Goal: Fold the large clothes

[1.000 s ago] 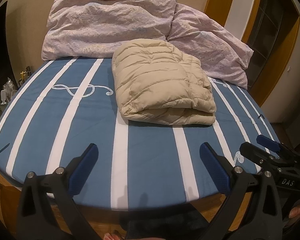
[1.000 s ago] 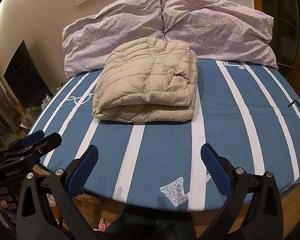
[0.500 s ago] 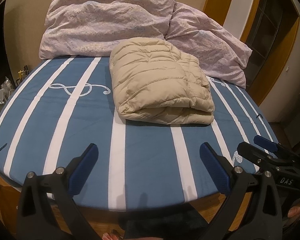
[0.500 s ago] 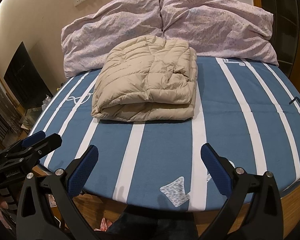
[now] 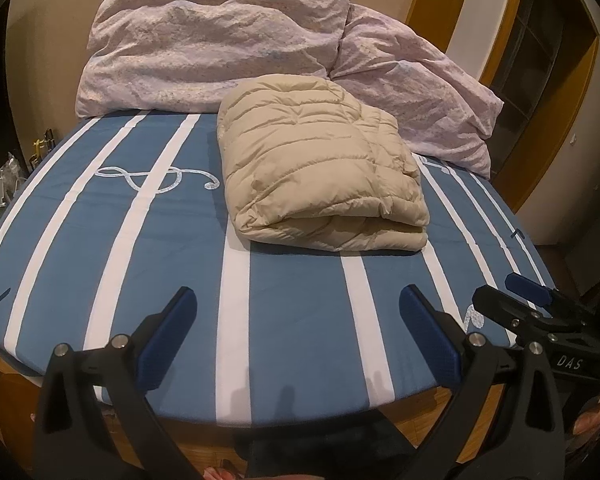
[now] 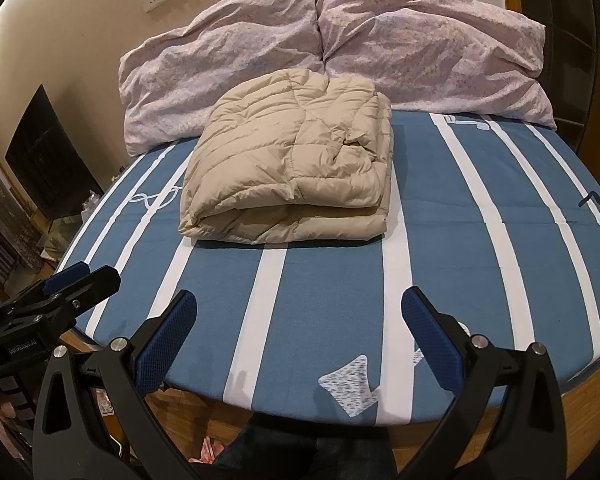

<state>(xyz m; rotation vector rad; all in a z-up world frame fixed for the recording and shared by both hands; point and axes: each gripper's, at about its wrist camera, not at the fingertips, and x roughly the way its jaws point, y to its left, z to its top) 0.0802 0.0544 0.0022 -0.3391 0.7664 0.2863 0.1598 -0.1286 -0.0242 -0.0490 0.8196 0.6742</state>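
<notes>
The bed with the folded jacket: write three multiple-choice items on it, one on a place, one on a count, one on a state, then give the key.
1. Where does the beige jacket lie?
A. on the floor
B. on the striped bed cover, in front of the pillows
C. on top of the pillows

2. How many pillows lean at the head of the bed?
A. one
B. two
C. four

3. How do the left gripper and right gripper stand?
A. both open and empty
B. both shut on the jacket
C. one open, one shut on a pillow

Key: 1 B, the folded bundle rests on the cover below the pillows. 2 B, two pink pillows sit side by side. 3 A, both pairs of blue pads stand wide apart above the near edge, holding nothing.
</notes>
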